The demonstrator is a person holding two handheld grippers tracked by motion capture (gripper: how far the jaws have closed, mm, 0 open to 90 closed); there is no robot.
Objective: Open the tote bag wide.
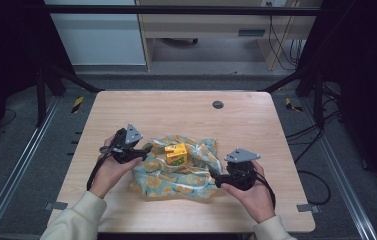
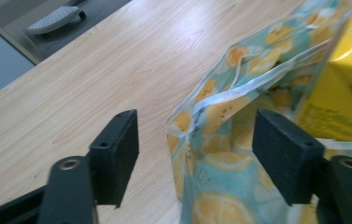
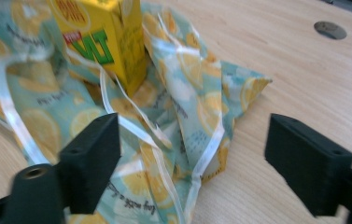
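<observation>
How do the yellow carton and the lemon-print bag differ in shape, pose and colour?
The yellow carton is a stiff box standing upright; the lemon-print bag is soft, crumpled and spread flat on the table. The carton is plain yellow with green lettering; the bag is teal with lemon slices. Both carry yellow.

Bright even light on the table (image 1: 256, 125), dark surroundings, soft shadows, both gripper views blurred up close

The small yellow cardboard drink carton (image 3: 100, 39) carries large green letters reading "VIT" beneath a red band of unreadable print; the dark script on the lemon-patterned teal cloth (image 3: 173, 116) is too blurred to read
</observation>
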